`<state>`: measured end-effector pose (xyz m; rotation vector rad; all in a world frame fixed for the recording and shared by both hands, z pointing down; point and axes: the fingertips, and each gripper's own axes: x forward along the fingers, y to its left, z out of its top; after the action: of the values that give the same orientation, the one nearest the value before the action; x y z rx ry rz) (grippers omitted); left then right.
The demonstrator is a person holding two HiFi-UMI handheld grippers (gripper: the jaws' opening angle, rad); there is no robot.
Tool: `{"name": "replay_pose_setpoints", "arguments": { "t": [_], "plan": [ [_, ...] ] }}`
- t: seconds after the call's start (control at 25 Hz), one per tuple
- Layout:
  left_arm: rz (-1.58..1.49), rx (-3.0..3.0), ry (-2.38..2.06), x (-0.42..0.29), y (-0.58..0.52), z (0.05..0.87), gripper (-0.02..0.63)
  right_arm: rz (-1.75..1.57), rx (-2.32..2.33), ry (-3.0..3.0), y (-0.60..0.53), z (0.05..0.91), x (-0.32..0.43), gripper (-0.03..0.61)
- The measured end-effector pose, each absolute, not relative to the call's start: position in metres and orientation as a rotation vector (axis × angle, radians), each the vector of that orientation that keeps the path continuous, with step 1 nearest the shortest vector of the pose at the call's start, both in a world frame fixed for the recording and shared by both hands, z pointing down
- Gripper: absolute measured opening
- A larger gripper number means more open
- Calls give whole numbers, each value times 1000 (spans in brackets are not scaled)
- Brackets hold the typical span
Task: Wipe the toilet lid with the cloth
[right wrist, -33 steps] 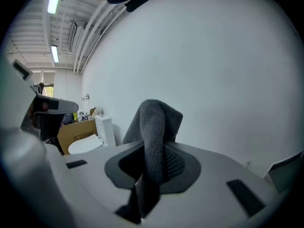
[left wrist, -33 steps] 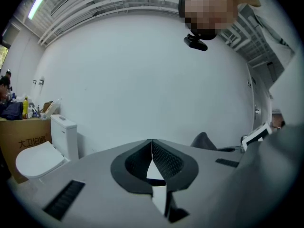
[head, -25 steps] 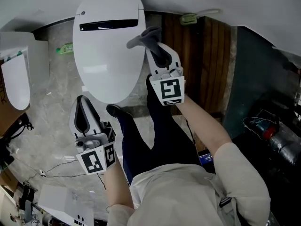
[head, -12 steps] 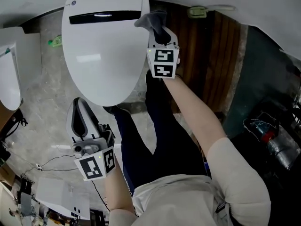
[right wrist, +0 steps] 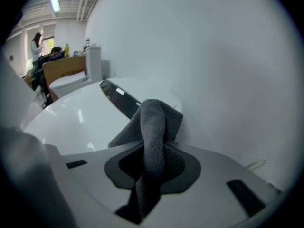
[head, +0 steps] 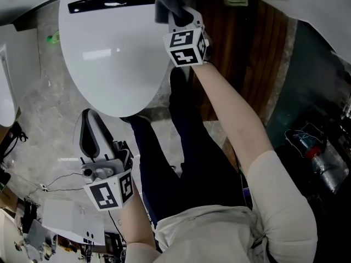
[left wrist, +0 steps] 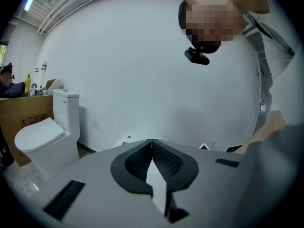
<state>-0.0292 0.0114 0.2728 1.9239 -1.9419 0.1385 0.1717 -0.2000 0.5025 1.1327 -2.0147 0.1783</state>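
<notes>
The white toilet lid [head: 109, 53] lies closed at the top of the head view, with a black strip near its back edge. My right gripper [head: 174, 11] is shut on the grey cloth [head: 169, 3], which hangs at the lid's back right corner; the right gripper view shows the cloth [right wrist: 154, 127] bunched between the jaws just over the lid [right wrist: 80, 122]. My left gripper [head: 94, 137] is held low, in front of the toilet, shut with nothing in it [left wrist: 152, 167].
A second white toilet [head: 5, 86] stands at the left, also in the left gripper view [left wrist: 42, 141]. The person's dark legs [head: 181, 147] stand beside the bowl. Wooden boards [head: 247, 48] lie at the right, cables [head: 60, 179] on the marble floor.
My right gripper has carried the cloth forward, from beside the lid's right edge to its back right corner. The head view has shifted forward with it. The left gripper has hardly moved.
</notes>
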Motion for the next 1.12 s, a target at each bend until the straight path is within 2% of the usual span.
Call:
{"name": "replay_pose_setpoints", "arguments": {
  "t": [0.16,0.32,1.12],
  "plan": [
    [129,1911,-1934,-27,19,282,15,-68,920,-1987,-197,511,159,71],
    [117,1905,-1926,-21,26,285,15,-182,803,-1959,-192,512,157,71],
    [70,1969,-1890,-14,68,269,15,-201,409,-1907,-24,542,148,71]
  ]
}}
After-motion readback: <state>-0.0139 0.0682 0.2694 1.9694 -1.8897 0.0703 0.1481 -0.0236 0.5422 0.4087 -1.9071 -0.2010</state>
